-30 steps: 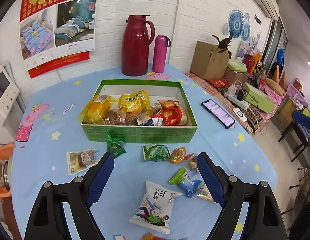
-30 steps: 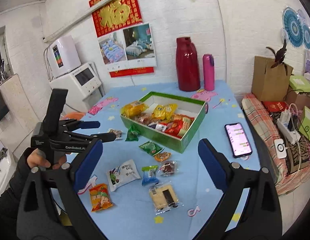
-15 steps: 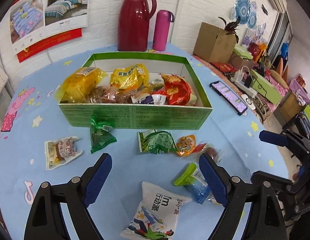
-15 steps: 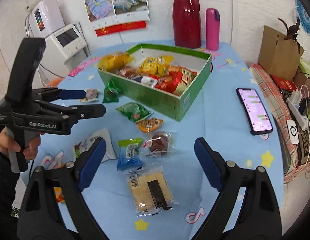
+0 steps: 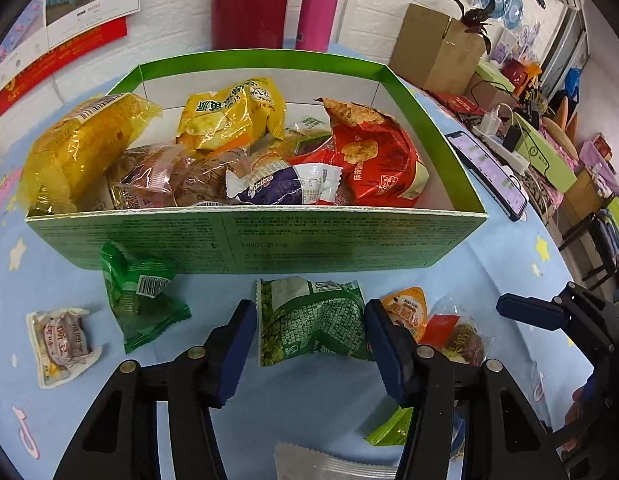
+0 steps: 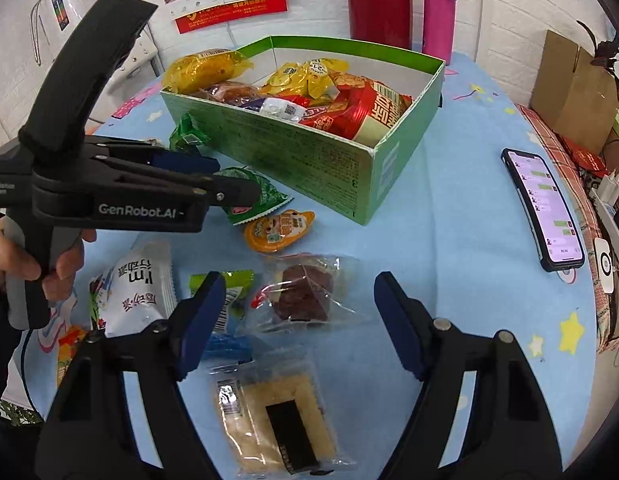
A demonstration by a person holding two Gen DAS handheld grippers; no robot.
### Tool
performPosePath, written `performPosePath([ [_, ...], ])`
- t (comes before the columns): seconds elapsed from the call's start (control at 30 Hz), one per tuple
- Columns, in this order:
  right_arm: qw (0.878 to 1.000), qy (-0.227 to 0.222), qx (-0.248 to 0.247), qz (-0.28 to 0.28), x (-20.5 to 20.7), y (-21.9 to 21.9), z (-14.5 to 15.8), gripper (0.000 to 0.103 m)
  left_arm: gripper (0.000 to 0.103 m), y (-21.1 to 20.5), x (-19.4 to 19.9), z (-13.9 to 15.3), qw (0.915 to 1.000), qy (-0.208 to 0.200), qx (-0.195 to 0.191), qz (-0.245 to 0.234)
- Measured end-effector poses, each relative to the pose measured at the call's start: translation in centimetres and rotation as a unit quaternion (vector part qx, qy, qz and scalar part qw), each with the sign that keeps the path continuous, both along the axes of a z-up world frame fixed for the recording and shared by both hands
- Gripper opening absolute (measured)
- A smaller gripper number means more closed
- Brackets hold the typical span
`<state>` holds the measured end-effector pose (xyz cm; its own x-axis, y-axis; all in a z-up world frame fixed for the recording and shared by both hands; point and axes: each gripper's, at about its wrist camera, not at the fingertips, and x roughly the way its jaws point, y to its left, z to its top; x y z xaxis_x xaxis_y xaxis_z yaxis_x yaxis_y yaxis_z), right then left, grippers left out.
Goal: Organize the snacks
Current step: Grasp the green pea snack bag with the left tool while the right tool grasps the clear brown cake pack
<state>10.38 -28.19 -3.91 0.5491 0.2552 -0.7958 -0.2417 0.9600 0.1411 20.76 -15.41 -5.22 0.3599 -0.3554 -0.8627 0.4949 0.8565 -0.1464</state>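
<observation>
- Green pea packet (image 5: pixel 309 320), crinkled with a white label, lies flat between the left gripper (image 5: pixel 309 344)'s spread fingers.
- Right gripper (image 6: pixel 297 320) open over the clear-wrapped brown cake (image 6: pixel 305 296).

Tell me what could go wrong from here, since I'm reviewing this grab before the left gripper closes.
The left gripper straddles the green pea packet, jaws open. Its right finger sits against the orange jelly cup, so closing may nudge or pinch that too. The green box stands just ahead; lifting forward could bump its wall.

Both wrist views, low over the table, share the green box (image 5: pixel 253 240) (close).
</observation>
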Motion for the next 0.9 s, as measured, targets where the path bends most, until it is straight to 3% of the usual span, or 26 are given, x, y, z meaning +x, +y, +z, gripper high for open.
performPosePath([
  [0.27,1.0,0.013,0.004,0.001,0.6,0.2,-1.1,0.063,0.061,0.1,0.9,-0.8,0.9998,0.018,-0.009,0.007],
  [0.47,1.0,0.015,0.005,-0.001,0.6,0.6,-1.1,0.063,0.061,0.2,0.9,-1.1,0.9994,0.029,-0.017,0.001],
  [0.57,1.0,0.02,0.013,-0.002,0.7,0.4,-1.4,0.063,0.054,0.2,0.7,-1.1,0.9995,0.029,-0.014,-0.002],
  [0.6,1.0,0.022,0.011,-0.003,0.6,0.4,-1.4,0.062,0.045,0.3,0.4,-1.1,0.9995,0.028,-0.01,-0.004],
  [0.63,1.0,0.022,0.008,-0.006,0.5,0.4,-1.4,0.06,0.042,0.3,0.2,-1.0,0.9996,0.028,-0.005,-0.007],
  [0.77,1.0,0.012,0.01,-0.002,-0.5,0.6,-0.4,0.057,0.041,0.9,-1.2,-0.2,0.9997,0.021,-0.004,-0.014],
  [0.9,1.0,-0.019,0.009,0.002,-1.6,0.7,2.1,0.057,0.041,2.0,-2.4,2.4,0.9998,-0.005,-0.012,-0.012],
])
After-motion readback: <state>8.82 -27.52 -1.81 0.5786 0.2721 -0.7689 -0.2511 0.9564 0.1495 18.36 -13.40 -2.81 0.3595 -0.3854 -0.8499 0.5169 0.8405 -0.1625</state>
